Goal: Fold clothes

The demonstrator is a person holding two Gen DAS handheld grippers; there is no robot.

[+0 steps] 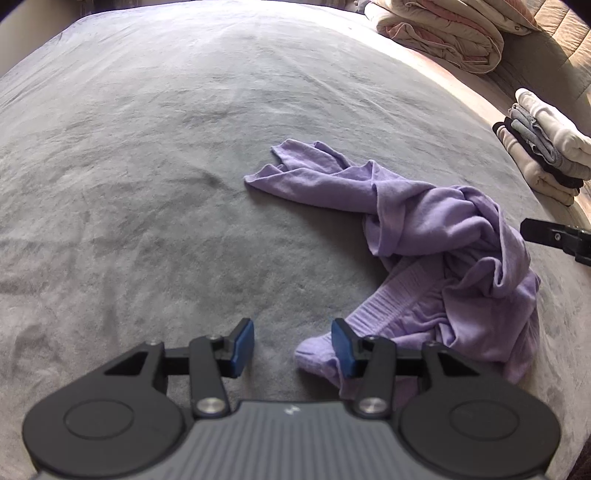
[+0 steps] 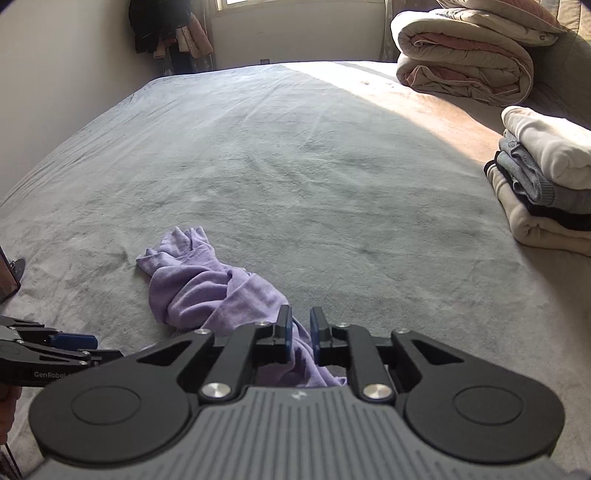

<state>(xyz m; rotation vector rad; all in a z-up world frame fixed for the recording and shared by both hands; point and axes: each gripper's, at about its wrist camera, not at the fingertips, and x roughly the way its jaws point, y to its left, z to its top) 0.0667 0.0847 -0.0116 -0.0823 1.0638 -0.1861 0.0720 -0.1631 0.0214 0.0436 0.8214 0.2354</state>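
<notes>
A crumpled purple garment [image 1: 436, 236] lies on the grey bed cover [image 1: 147, 166], one narrow end stretched away from me and a ribbed band [image 1: 388, 299] curling toward my left gripper. My left gripper [image 1: 293, 343] is open, low over the bed, and the near corner of the garment lies by its right pad [image 1: 341, 347]. In the right wrist view my right gripper [image 2: 301, 328] is shut on a bunched fold of the purple garment [image 2: 207, 291], cloth filling the narrow gap between its pads. Each gripper shows at the edge of the other's view.
A stack of folded clothes [image 2: 546, 177] sits at the bed's right side, also the stack of folded clothes [image 1: 546, 147]. A rolled duvet [image 2: 465, 55] lies at the far right corner. Clothes hang [image 2: 166, 29] by the back wall. Grey bed cover stretches left and ahead.
</notes>
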